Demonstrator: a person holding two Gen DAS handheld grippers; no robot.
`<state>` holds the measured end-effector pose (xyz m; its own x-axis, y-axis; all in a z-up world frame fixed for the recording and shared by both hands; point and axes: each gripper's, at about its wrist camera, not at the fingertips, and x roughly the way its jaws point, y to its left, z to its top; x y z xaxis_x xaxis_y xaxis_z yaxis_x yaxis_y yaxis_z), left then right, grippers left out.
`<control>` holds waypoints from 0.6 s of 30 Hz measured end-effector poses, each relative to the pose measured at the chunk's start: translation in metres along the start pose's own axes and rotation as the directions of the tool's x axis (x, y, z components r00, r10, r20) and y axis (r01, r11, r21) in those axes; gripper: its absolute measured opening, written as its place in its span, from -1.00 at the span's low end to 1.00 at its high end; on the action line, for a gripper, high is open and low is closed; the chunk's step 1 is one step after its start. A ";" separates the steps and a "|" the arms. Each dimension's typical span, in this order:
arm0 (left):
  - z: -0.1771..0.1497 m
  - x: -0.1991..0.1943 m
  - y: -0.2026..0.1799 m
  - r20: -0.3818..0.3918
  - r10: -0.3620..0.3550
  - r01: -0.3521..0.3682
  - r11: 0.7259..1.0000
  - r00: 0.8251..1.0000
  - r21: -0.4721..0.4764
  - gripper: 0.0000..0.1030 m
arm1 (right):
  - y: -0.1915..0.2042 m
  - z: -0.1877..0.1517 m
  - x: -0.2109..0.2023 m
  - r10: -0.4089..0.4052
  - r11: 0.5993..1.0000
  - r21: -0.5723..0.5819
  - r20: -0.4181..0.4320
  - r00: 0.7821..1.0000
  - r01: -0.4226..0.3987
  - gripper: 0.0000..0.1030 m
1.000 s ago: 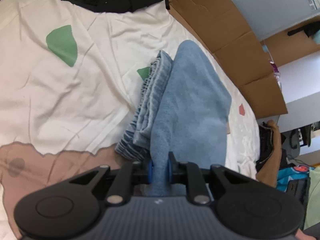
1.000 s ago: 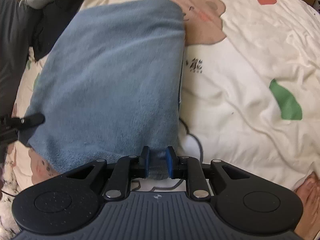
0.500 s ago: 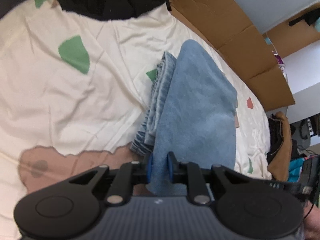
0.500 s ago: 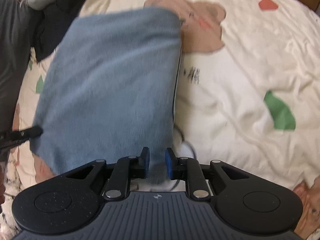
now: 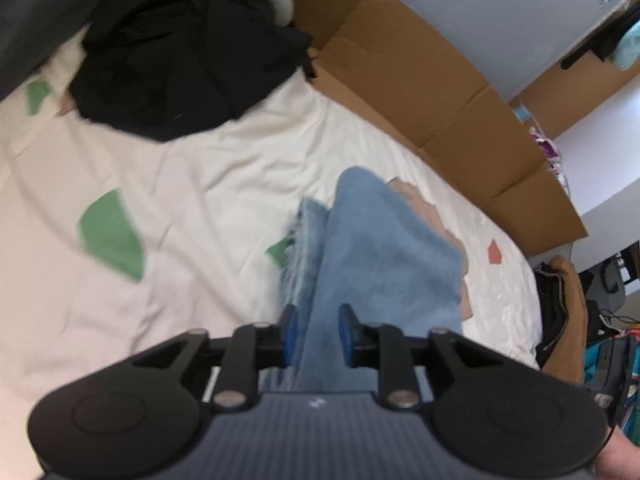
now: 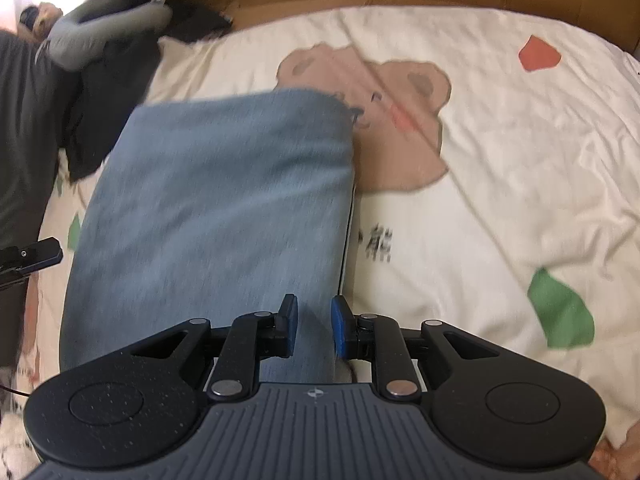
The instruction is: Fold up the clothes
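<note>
The blue garment lay folded on the near bed sheet. The left gripper was opening around its edge; the right gripper stayed narrow on its corner, so uneven release could drag the fold open.

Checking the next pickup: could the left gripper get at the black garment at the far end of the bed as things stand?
Probably yes: bare sheet lies between the left gripper and black garment, though blue cloth sits between its opening jaws.

Cream bedsheet with bear print and green patches; brown cardboard along its far edge.
</note>
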<state>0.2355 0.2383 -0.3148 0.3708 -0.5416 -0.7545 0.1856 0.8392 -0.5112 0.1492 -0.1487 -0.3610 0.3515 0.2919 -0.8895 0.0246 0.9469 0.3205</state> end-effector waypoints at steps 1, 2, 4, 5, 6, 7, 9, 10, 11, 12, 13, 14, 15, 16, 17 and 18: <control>0.004 0.005 -0.002 0.008 -0.007 0.007 1.000 1.000 0.001 -0.33 | -0.002 0.002 0.001 0.000 1.000 0.013 0.010 1.000 0.000 -0.61; 0.008 0.010 -0.003 0.017 -0.014 0.014 1.000 1.000 0.002 -0.30 | -0.003 0.004 0.002 0.001 1.000 0.025 0.017 1.000 -0.002 -0.61; 0.015 0.017 -0.006 0.034 -0.028 0.028 1.000 0.999 0.000 -0.28 | -0.005 0.007 0.005 0.003 0.999 0.037 0.029 1.000 -0.004 -0.60; 0.018 0.020 -0.008 0.037 -0.028 0.028 1.000 0.999 0.006 -0.26 | -0.005 0.008 0.006 0.003 0.999 0.039 0.035 0.999 -0.004 -0.54; 0.020 0.024 -0.009 0.038 -0.026 0.026 1.000 0.999 0.014 -0.25 | -0.005 0.009 0.007 0.003 0.999 0.042 0.040 0.999 -0.005 -0.48; 0.022 0.027 -0.011 0.040 -0.024 0.023 0.999 0.999 0.022 -0.24 | -0.005 0.009 0.008 0.005 0.999 0.045 0.044 0.999 -0.007 -0.37; 0.024 0.035 -0.011 0.033 -0.018 0.017 0.999 0.999 0.036 -0.22 | -0.004 0.011 0.010 0.009 0.999 0.052 0.052 0.999 -0.012 -0.27; 0.025 0.039 -0.011 0.027 -0.015 0.014 0.999 1.000 0.037 -0.21 | -0.004 0.012 0.012 0.011 0.998 0.056 0.057 0.998 -0.014 -0.27; 0.025 0.042 -0.009 0.021 -0.012 0.011 0.999 1.000 0.032 -0.21 | -0.004 0.013 0.014 0.012 0.998 0.059 0.061 0.998 -0.016 -0.27; 0.025 0.046 -0.008 0.017 -0.009 0.009 1.000 1.000 0.025 -0.21 | -0.005 0.014 0.015 0.015 0.998 0.063 0.066 0.998 -0.019 -0.27; 0.026 0.050 -0.007 0.011 -0.004 0.003 1.000 1.000 0.022 -0.21 | -0.005 0.016 0.017 0.019 0.997 0.072 0.072 0.997 -0.024 -0.27; 0.025 0.054 -0.008 0.005 0.000 -0.001 1.000 1.000 0.030 -0.21 | -0.007 0.018 0.019 0.022 0.996 0.082 0.079 0.997 -0.028 -0.27; 0.026 0.056 -0.009 0.002 -0.003 0.003 0.999 1.000 0.041 -0.21 | -0.008 0.020 0.020 0.023 0.995 0.091 0.086 0.996 -0.030 -0.27; 0.027 0.058 -0.010 0.000 -0.009 0.009 0.999 1.000 0.051 -0.22 | -0.009 0.022 0.022 0.019 0.995 0.098 0.095 0.995 -0.028 -0.27; 0.028 0.060 -0.012 -0.002 -0.015 0.015 0.998 1.000 0.061 -0.22 | -0.010 0.024 0.024 0.017 0.994 0.105 0.103 0.995 -0.027 -0.27; 0.029 0.062 -0.013 -0.004 -0.020 0.021 0.997 1.000 0.071 -0.22 | -0.011 0.026 0.026 0.018 0.993 0.113 0.113 0.993 -0.031 -0.27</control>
<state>0.2823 0.1955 -0.3428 0.3629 -0.5587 -0.7458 0.2577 0.8293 -0.4958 0.1826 -0.1554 -0.3788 0.4550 0.2918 -0.8413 0.1190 0.9164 0.3822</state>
